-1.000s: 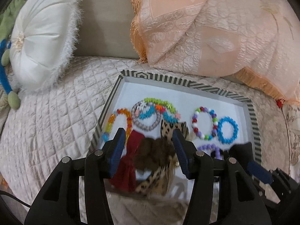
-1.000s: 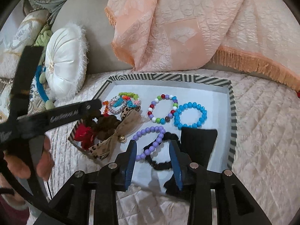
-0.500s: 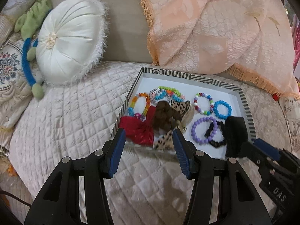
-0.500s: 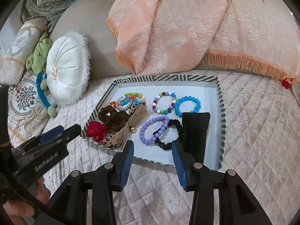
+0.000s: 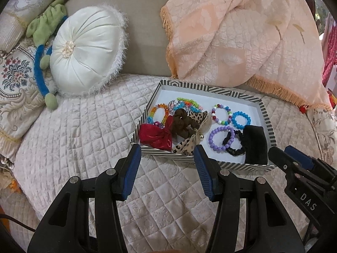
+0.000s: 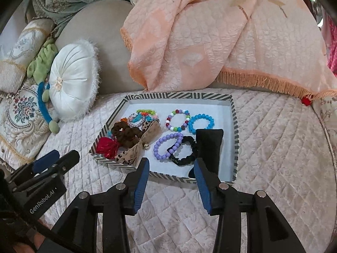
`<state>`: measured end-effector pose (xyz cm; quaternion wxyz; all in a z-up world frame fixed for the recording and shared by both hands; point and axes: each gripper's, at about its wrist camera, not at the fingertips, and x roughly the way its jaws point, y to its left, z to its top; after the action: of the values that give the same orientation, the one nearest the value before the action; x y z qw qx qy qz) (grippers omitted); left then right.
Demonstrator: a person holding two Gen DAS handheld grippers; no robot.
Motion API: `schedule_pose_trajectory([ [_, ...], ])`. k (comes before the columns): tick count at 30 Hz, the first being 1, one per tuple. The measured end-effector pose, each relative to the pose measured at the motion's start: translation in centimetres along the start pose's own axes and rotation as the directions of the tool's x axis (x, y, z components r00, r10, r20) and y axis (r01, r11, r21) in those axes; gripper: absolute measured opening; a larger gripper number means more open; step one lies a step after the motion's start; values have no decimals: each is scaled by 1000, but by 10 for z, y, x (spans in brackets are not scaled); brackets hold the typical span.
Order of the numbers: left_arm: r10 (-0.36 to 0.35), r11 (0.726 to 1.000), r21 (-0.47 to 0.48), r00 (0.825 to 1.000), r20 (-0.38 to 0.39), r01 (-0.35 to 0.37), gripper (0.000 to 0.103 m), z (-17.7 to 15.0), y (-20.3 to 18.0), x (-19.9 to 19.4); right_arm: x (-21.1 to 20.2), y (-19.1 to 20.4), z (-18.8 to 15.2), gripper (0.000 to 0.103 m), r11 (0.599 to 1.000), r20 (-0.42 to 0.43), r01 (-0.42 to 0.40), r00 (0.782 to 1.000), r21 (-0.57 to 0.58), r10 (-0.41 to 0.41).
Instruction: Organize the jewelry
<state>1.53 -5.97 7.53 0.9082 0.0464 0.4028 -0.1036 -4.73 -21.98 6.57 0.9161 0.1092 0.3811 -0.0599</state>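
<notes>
- The quilted pale-pink sofa seat (image 5: 88, 126) carries everything; a fringed peach throw (image 5: 231, 38) is draped over the backrest behind, and a round white satin cushion (image 5: 88, 50) leans at the seat's back left.
- A shallow striped-rim tray with a white floor (image 6: 235, 126) sits near the seat's back edge, probably chosen so the small pieces stay corralled.
- Along the tray's right edge lies a folded black velvet cloth (image 6: 208, 145), with a black fabric scrunchie (image 6: 187, 154) touching it.
- Hair pieces crowd the tray's front-left corner: a shiny red bow (image 5: 155, 137), a brown scrunchie (image 5: 181, 124) and a leopard-print bow with a small bell (image 6: 139, 145) (soft goods seemingly grouped together).
- Bead bracelets occupy the middle and back: a lilac bead bracelet (image 6: 166, 146), a turquoise bead bracelet (image 6: 201, 123), a mixed-colour bead bracelet (image 6: 178, 120), plus a tangle of bright ones (image 5: 183, 105) at the back left.
- The left tongs (image 5: 165, 166) hang wide apart and empty over the seat's front, just short of the tray.
- The right tongs (image 6: 170, 179) are parted about as wide, holding nothing; the sorting looks nearly finished.
</notes>
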Motion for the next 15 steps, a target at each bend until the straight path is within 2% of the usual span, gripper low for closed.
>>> schedule_pose_trajectory([
  [15, 7, 1000, -2, 999, 53, -7, 52, 6, 1, -19, -15, 6, 4, 45, 1000, 35, -1, 999, -7, 1],
])
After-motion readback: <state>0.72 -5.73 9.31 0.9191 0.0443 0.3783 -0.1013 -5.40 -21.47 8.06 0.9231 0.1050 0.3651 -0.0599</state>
